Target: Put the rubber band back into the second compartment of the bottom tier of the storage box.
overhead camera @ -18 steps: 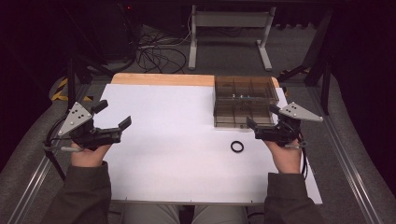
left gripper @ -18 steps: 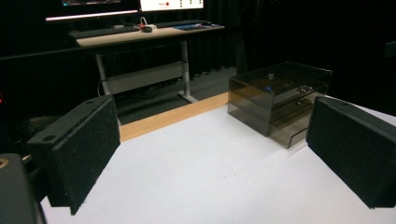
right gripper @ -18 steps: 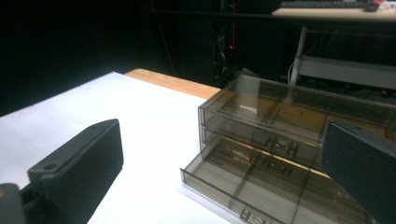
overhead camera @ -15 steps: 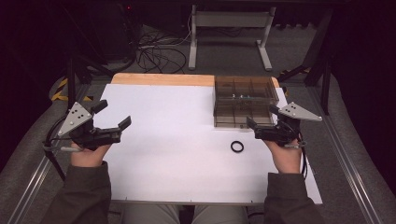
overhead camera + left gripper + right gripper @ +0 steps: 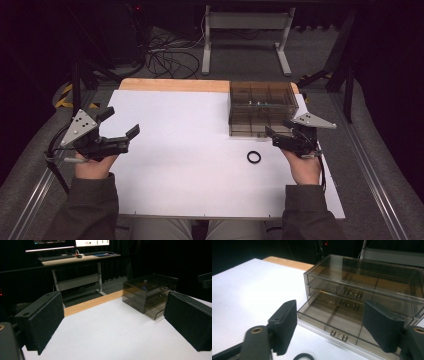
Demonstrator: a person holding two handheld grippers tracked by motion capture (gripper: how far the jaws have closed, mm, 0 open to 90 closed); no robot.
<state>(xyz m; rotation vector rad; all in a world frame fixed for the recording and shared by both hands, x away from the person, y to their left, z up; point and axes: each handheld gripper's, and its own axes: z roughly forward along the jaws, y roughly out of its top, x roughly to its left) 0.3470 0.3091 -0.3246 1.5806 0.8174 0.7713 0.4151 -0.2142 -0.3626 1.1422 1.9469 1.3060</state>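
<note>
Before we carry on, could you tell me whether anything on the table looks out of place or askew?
Only the smoky drawer box: its bottom drawer stands pulled out and empty, while the upper one is shut. A black ring lies loose on the white tabletop before it. Nothing looks spilled or damaged.

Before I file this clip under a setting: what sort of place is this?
Probably a lab or recording studio: black curtains, a white table on metal rails, a desk with monitors, and loose cables on the floor.

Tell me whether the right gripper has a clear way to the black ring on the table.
Probably yes. The black ring lies alone on the white tabletop, just beside the right gripper, whose jaws stand open and empty. Nothing sits between them; the open drawer is farther back, off that path.
</note>
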